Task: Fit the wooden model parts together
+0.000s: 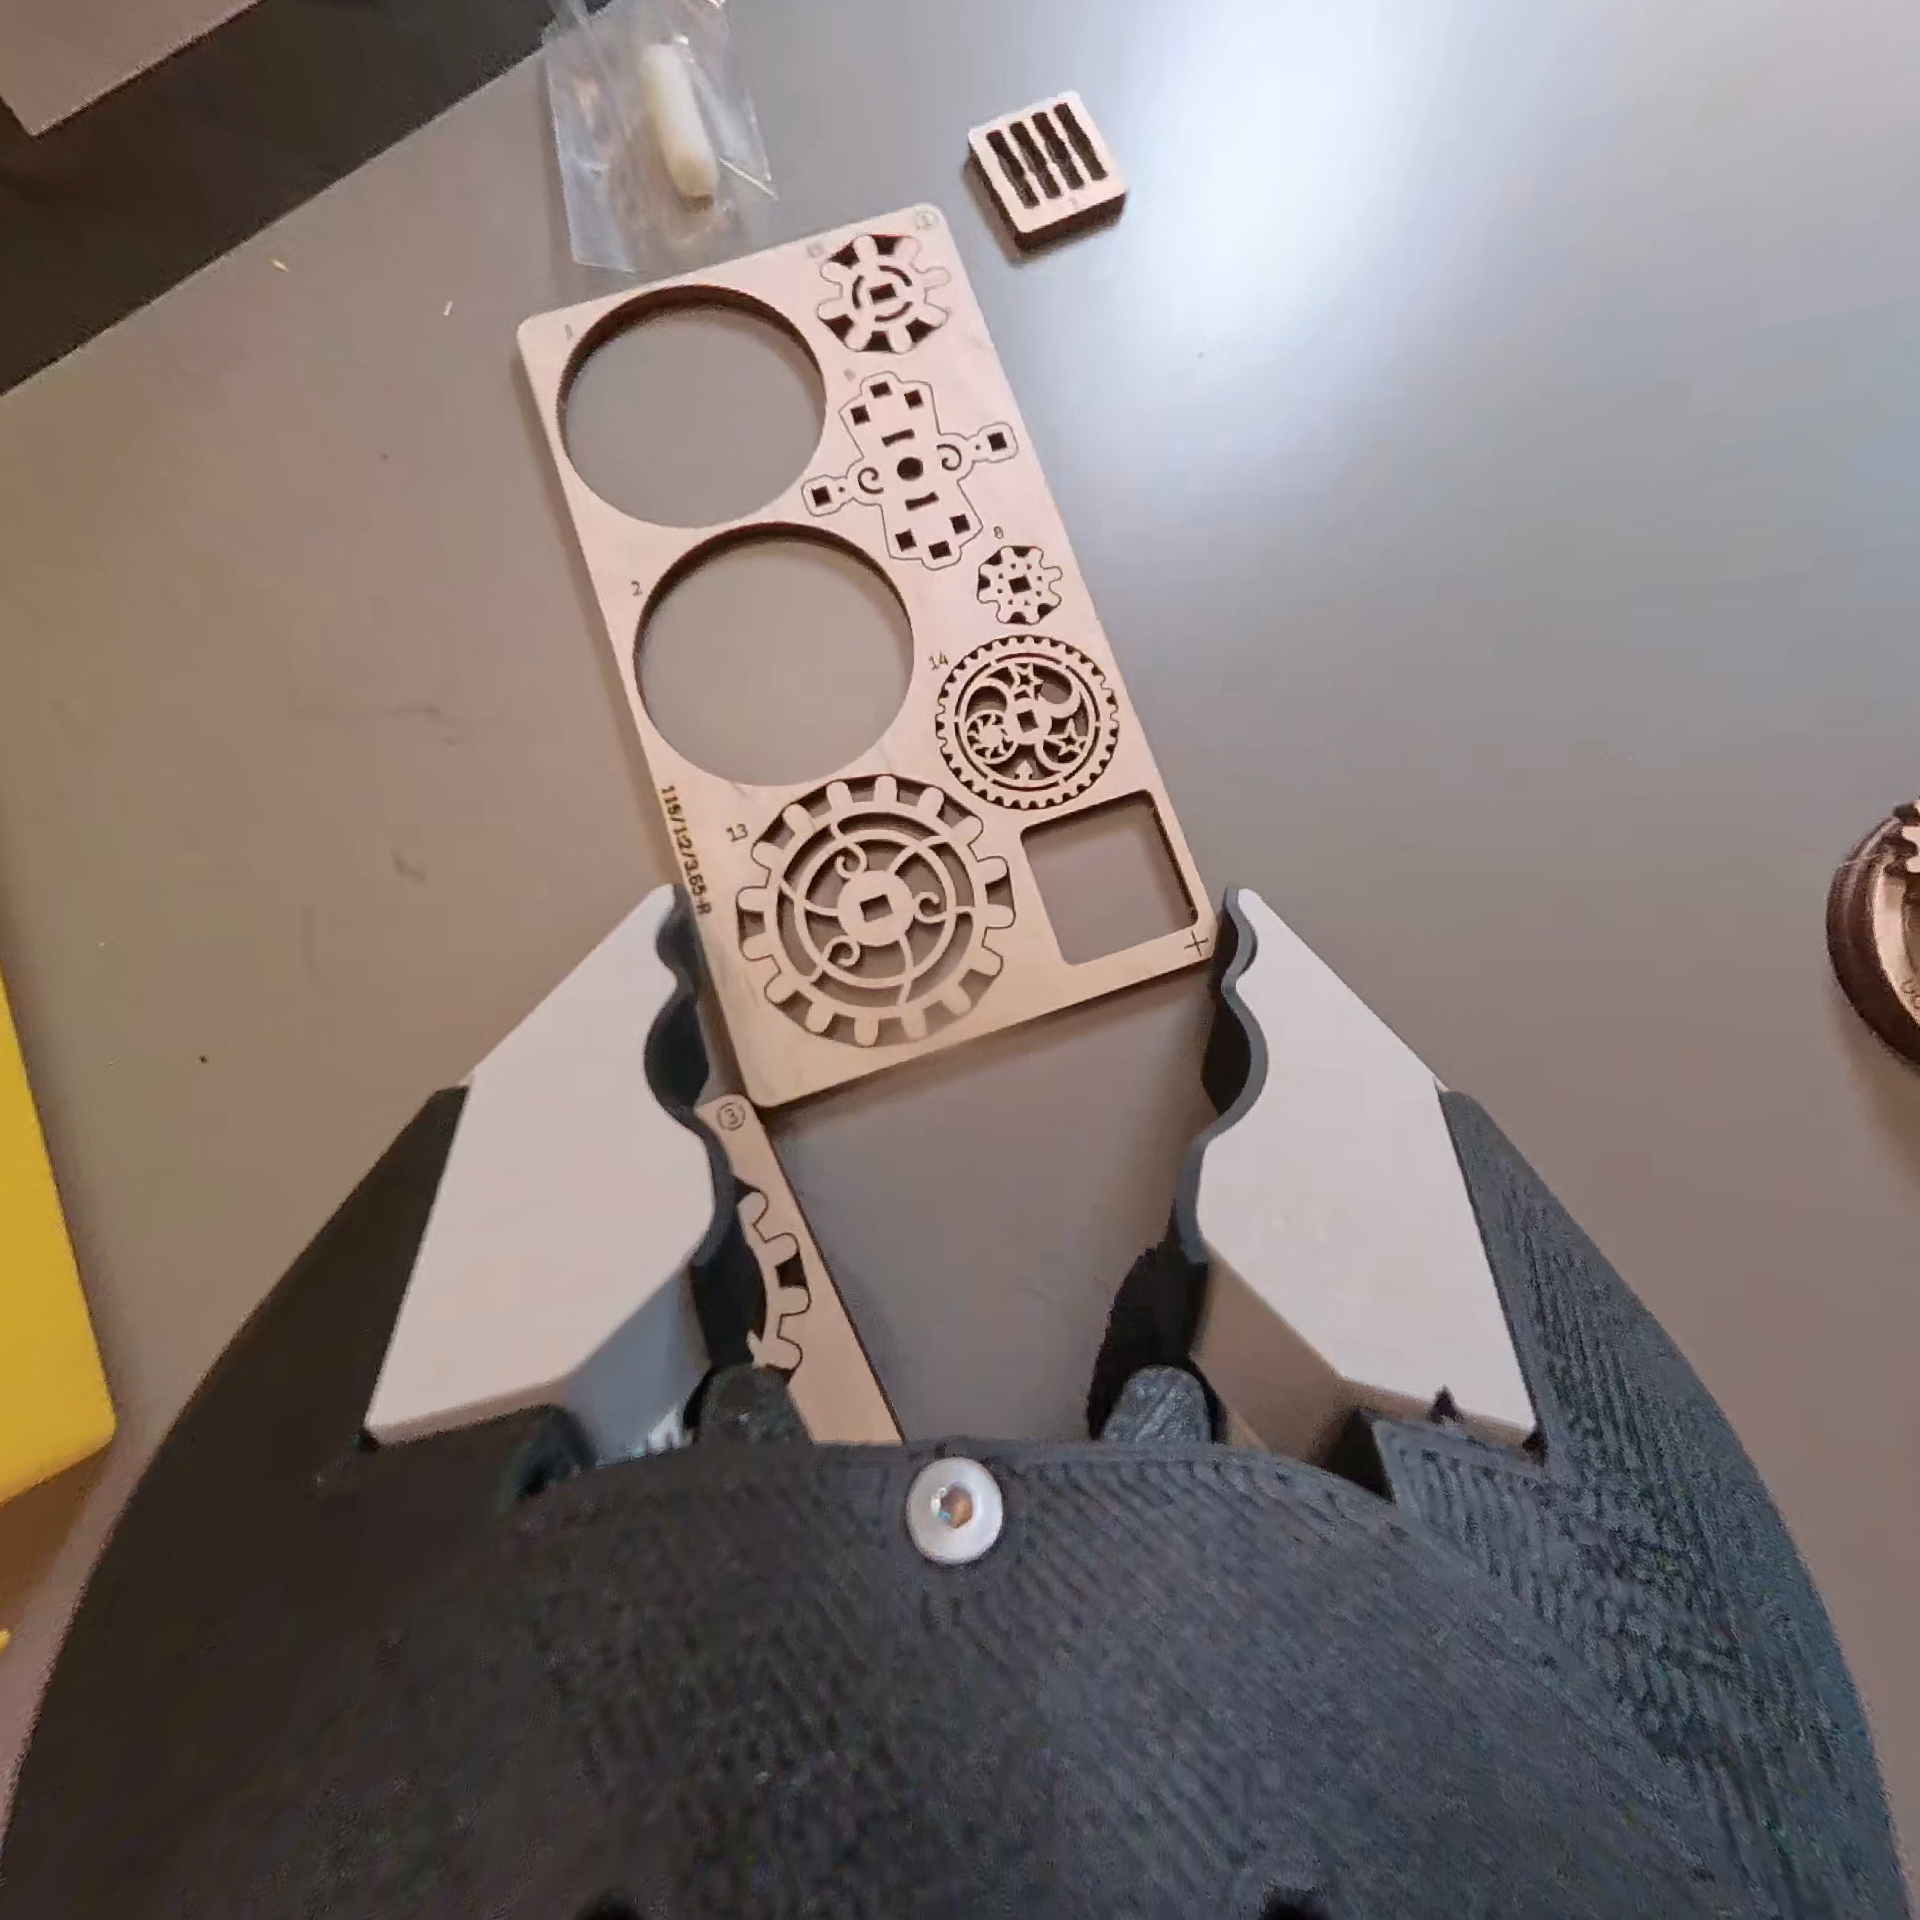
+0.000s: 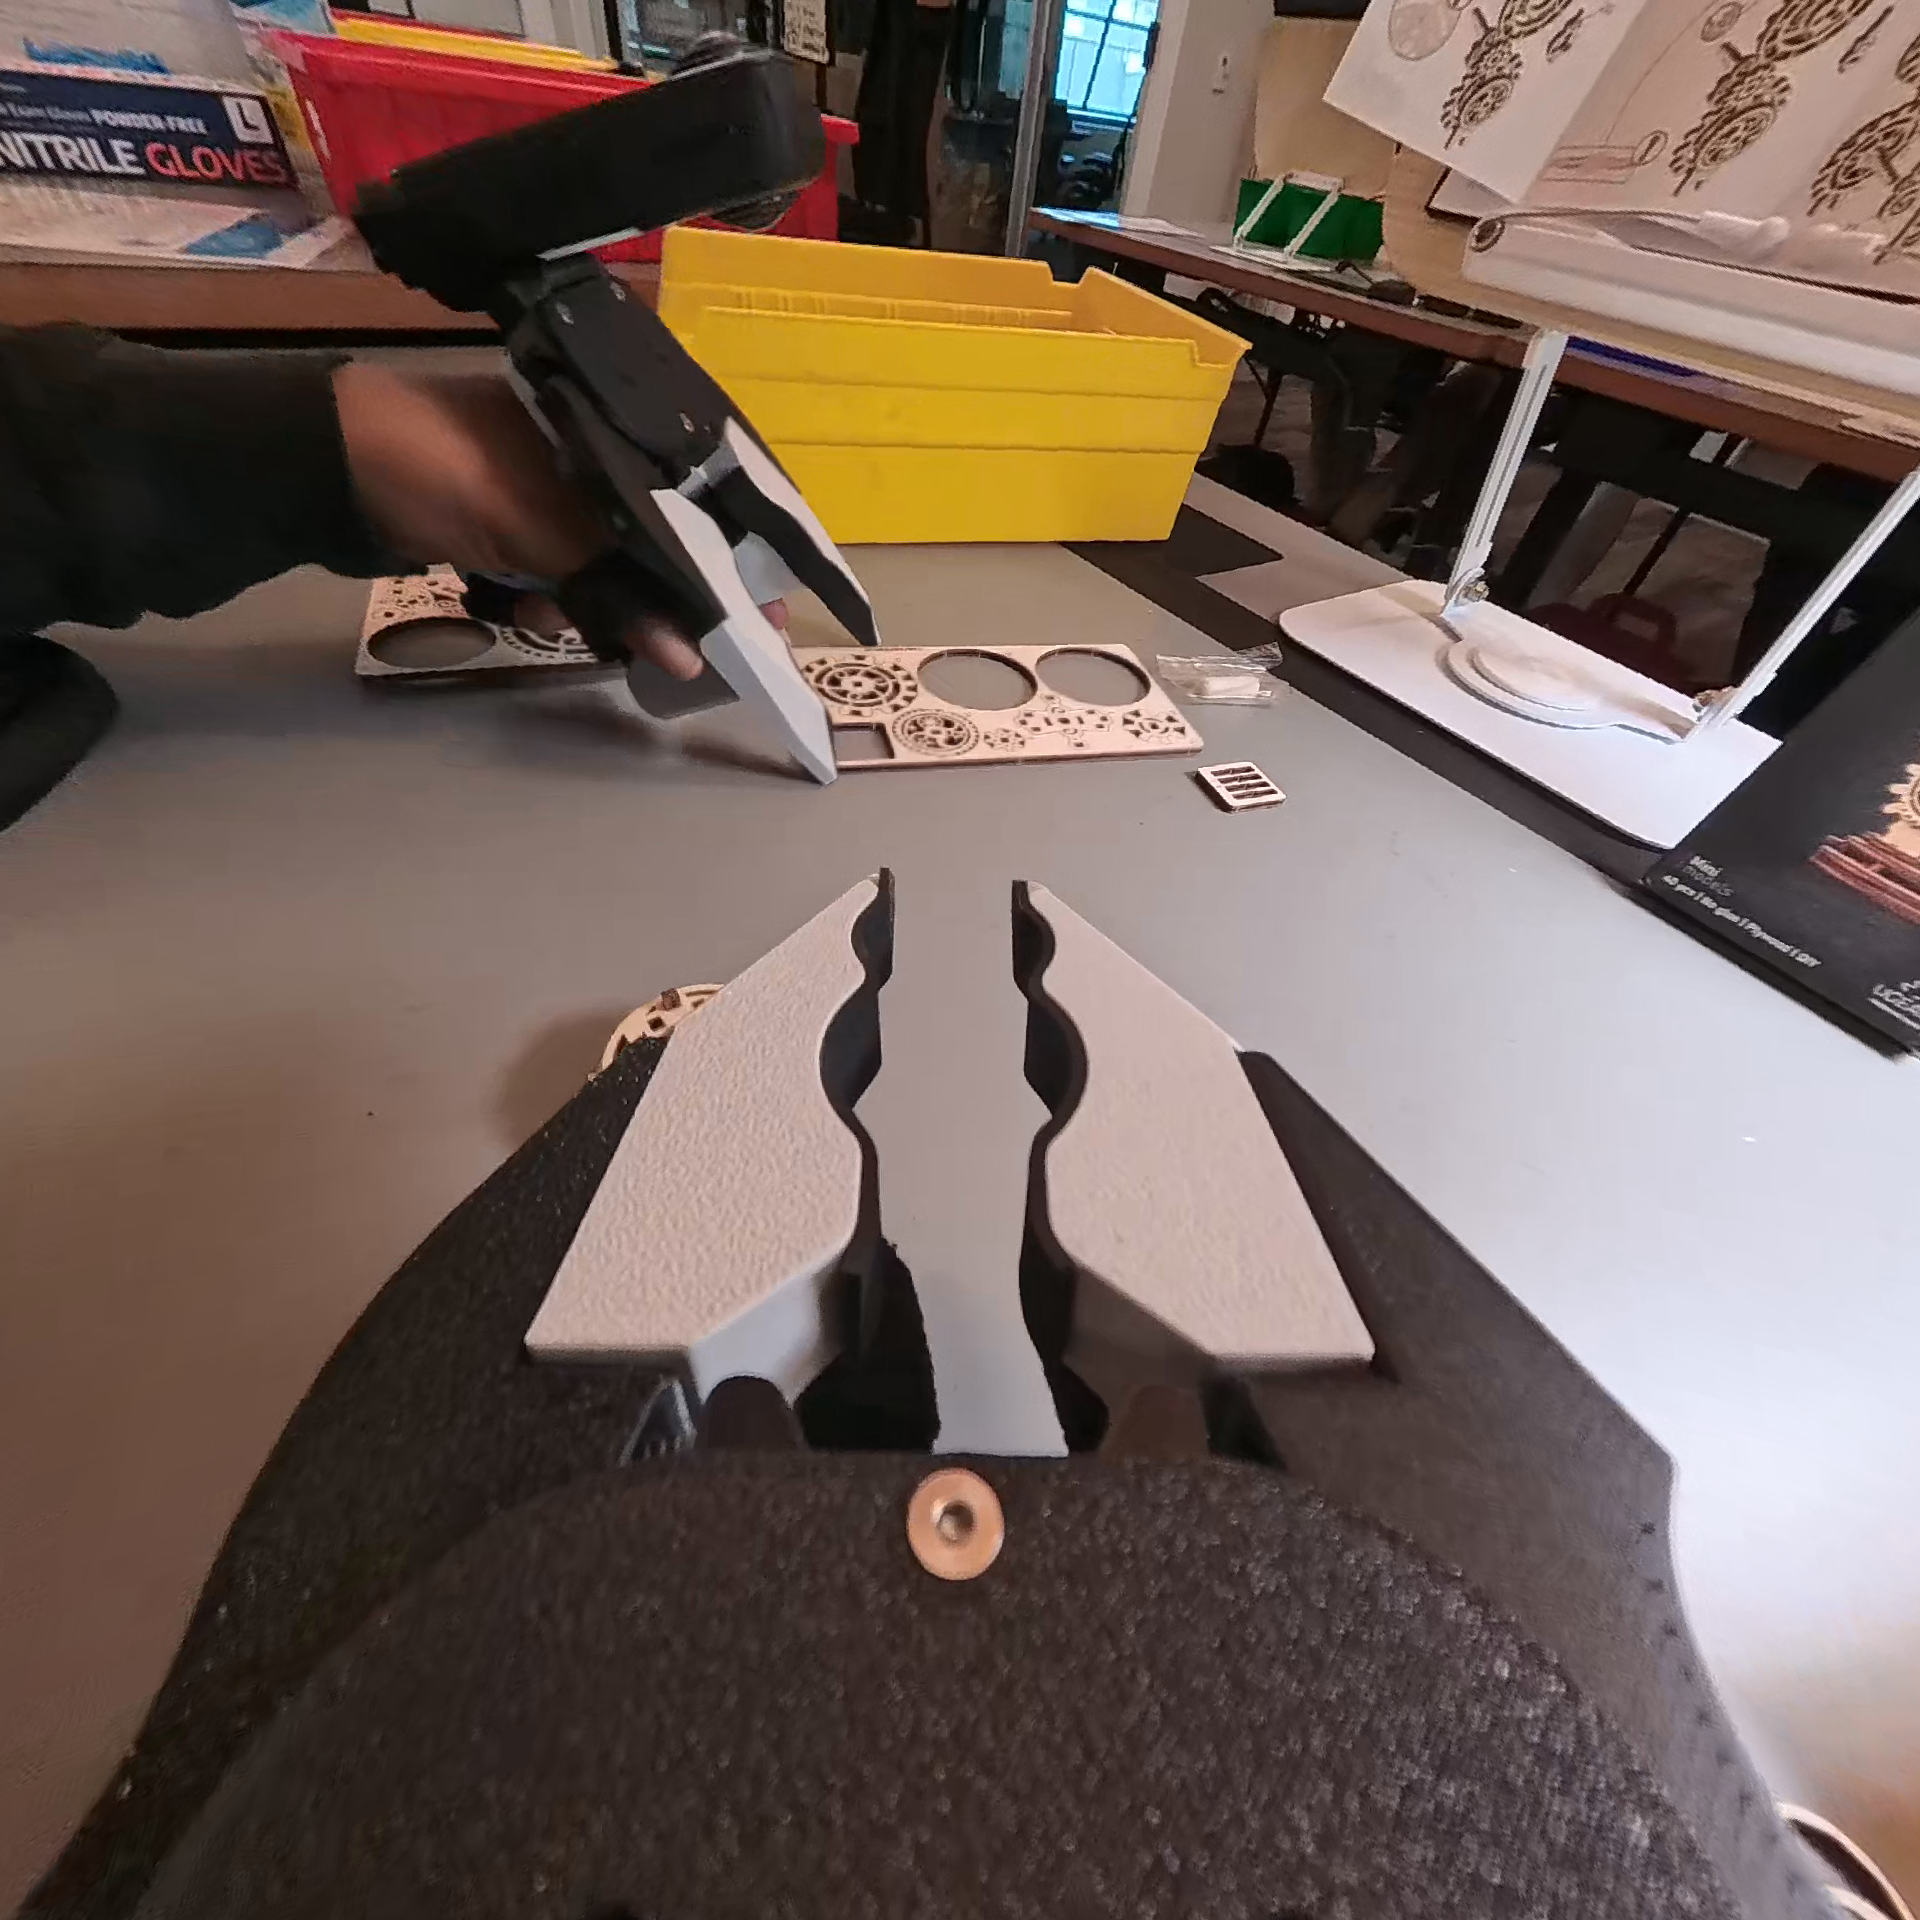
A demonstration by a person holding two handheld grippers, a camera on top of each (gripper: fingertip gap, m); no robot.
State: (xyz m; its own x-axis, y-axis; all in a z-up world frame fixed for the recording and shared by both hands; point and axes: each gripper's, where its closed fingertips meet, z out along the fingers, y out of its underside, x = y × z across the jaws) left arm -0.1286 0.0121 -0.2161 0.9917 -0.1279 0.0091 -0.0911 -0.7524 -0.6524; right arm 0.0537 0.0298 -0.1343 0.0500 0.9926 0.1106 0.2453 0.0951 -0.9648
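Observation:
A wooden sheet [image 1: 894, 582] of laser-cut gears lies flat on the grey table, with two round holes and a square hole where parts are gone. My left gripper [image 1: 956, 925] is open and empty, its fingertips either side of the sheet's near end. A second wooden sheet [image 1: 795, 1278] lies partly under its left finger. A small slotted wooden square [image 1: 1047, 175] lies beyond the sheet. In the right wrist view my right gripper [image 2: 951, 888] is slightly open and empty, low over the table. A round wooden part [image 2: 655, 1013] peeks out beside its left finger. The left gripper [image 2: 850, 707] stands over the sheet [image 2: 1039, 707].
A yellow bin [image 2: 956, 395] stands behind the sheets. A clear bag [image 2: 1221, 681] with a white piece lies past the sheet. A white stand base [image 2: 1538, 707] and a black box [image 2: 1818, 883] sit at the right. A dark round wooden assembly [image 1: 1886, 935] lies at the left wrist view's right edge. The small slotted wooden square [image 1: 1047, 175] is about 15 cm from my left fingertips. Look for it in the right wrist view [image 2: 1233, 790] too.

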